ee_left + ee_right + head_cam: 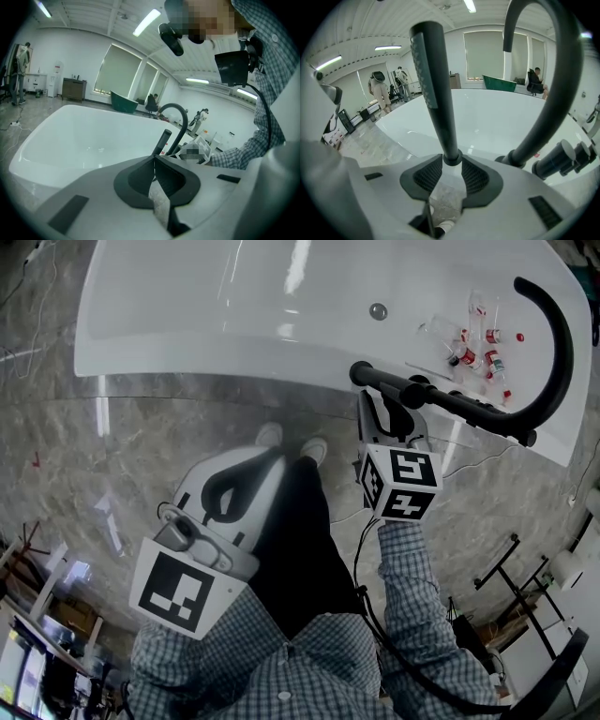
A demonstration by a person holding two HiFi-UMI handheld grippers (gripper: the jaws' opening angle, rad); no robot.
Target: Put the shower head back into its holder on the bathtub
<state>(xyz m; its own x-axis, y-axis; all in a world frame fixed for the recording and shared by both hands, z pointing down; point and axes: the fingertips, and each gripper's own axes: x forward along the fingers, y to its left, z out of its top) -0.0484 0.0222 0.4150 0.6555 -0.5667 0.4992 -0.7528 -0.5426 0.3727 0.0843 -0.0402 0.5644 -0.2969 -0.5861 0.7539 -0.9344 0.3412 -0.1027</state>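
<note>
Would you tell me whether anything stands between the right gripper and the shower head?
Nothing visible does: the shower head sits between the jaws of the right gripper, which close on its lower end. The curved faucet stands off to the side.

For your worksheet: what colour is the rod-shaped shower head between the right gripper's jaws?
Black; the shower head shows best in the right gripper view.

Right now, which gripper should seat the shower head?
Right. The right gripper grips the shower head at its base, by the tub; the left gripper is shut, empty and off the tub.
</note>
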